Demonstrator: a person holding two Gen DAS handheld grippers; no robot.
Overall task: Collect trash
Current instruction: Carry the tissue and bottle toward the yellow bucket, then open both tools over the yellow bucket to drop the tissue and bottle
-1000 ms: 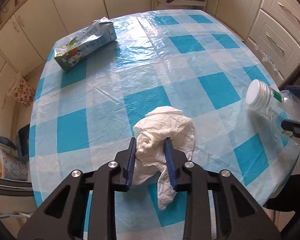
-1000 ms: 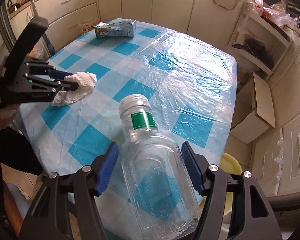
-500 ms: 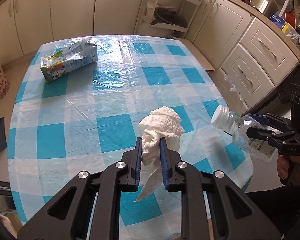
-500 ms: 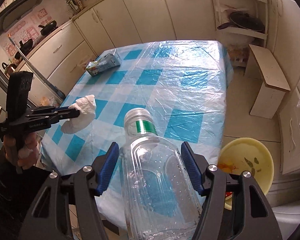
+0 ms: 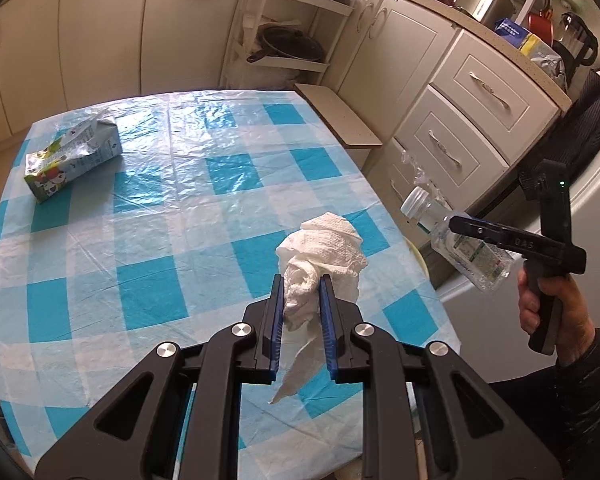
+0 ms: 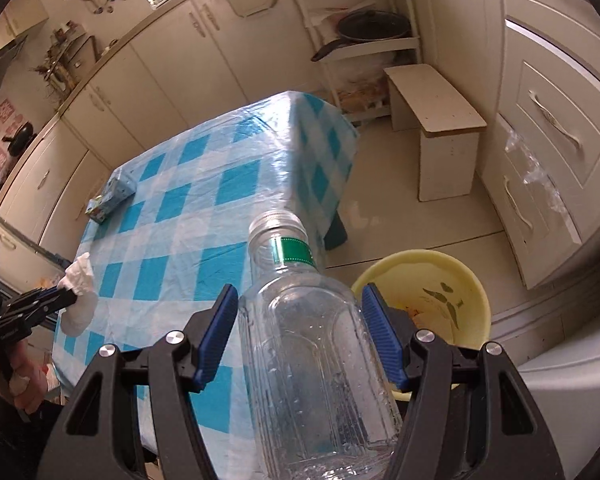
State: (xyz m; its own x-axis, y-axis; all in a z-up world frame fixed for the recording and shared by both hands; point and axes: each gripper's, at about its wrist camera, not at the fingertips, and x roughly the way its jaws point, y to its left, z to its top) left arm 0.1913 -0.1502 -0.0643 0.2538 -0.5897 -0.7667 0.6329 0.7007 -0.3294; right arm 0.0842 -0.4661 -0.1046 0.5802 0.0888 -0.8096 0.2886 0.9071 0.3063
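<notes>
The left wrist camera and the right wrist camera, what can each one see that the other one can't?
Only the left wrist view shows the countertop with its clutter of boxes and pots.

Only the right wrist view shows the yellow basin on the floor and the table's dark leg.

Both show the checked table, the carton lying on it, the crumpled paper towel in the left hand-held gripper, and the clear bottle in the right hand-held gripper.
</notes>
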